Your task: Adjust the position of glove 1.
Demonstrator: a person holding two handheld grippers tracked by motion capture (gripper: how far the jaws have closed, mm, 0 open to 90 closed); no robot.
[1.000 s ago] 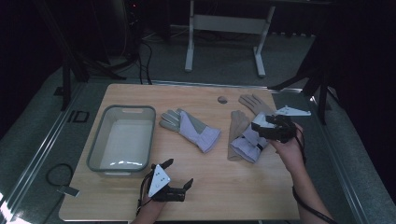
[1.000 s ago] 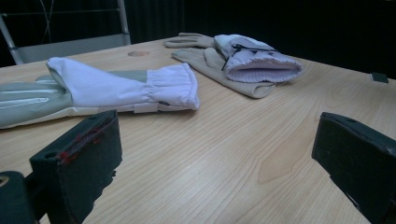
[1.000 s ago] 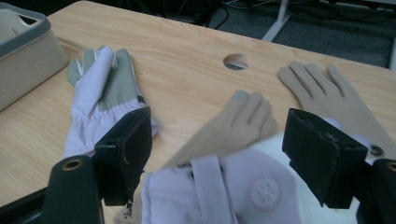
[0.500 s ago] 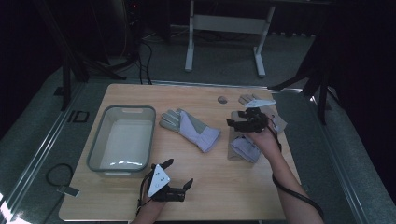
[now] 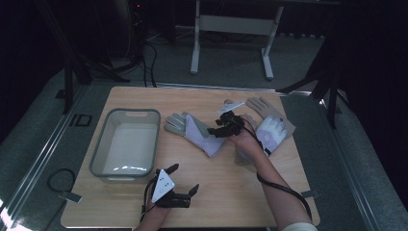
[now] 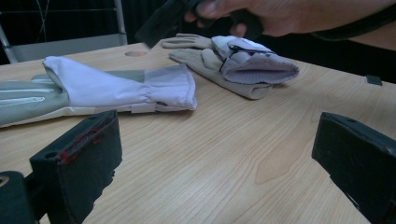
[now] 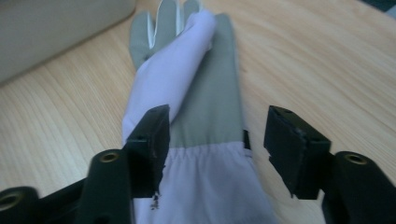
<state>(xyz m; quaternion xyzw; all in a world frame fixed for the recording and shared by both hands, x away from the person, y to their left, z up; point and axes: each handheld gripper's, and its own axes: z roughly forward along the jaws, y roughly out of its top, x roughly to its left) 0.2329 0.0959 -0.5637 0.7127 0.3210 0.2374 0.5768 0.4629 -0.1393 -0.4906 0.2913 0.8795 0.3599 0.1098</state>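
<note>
The right gripper (image 7: 215,140), jaws just closing yet clear, straddles the cuff of the grey-and-lilac fabric work glove (image 5: 195,132) lying mid-table beside the grey plastic tub (image 5: 126,142). The left gripper (image 5: 185,185) rests spread, empty.

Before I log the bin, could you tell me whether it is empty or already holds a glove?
Empty: the grey bin shows only its bare floor; both gloves lie on the table.
</note>
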